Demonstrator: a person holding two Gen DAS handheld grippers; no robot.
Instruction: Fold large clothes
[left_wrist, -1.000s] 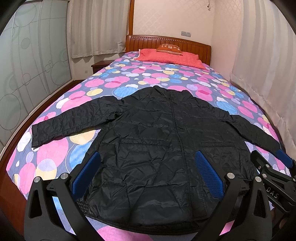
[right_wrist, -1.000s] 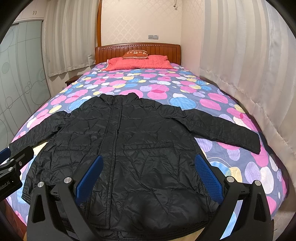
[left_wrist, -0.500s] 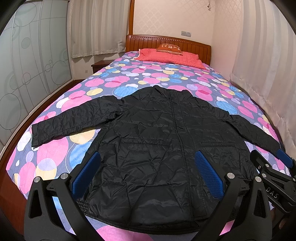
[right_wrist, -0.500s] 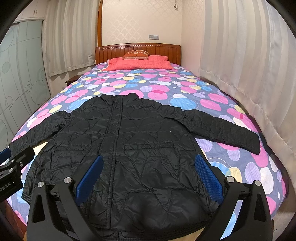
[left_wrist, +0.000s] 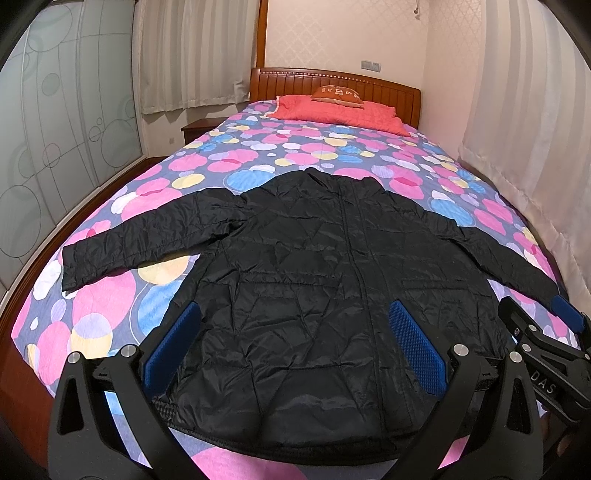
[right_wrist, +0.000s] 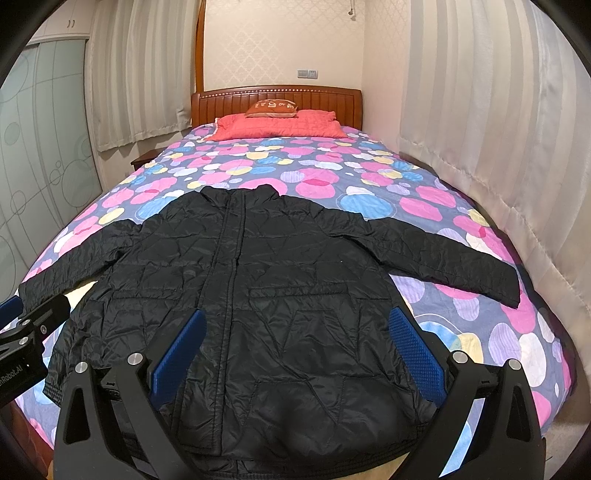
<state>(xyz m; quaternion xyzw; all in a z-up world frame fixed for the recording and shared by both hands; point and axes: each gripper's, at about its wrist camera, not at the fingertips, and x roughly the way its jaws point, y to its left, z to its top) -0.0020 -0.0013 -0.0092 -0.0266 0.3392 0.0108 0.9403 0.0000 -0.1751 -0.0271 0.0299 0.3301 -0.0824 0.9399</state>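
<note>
Quilted black jacket (left_wrist: 314, 280) is laid flat, front up, on the near half of the bed covered by a purple bedspread with pink, blue and yellow circles (left_wrist: 303, 147); its collar is turned toward the headboard, its hem lies at the foot edge, and both sleeves are stretched out to the sides, one ending near the left edge (left_wrist: 70, 266), the other near the right edge (right_wrist: 506, 288); the central zip is closed. The left claw (left_wrist: 291, 350) is held above the hem with its blue-padded fingers (left_wrist: 417, 350) spread wide and nothing pinched; the right claw (right_wrist: 295, 350) is likewise spread and empty over the hem. A red quilted pillow (right_wrist: 277, 125) and a small orange cushion (right_wrist: 271, 108) are seen against the wooden headboard (right_wrist: 221, 103); pale curtains (right_wrist: 480, 147) hang along the right side.
</note>
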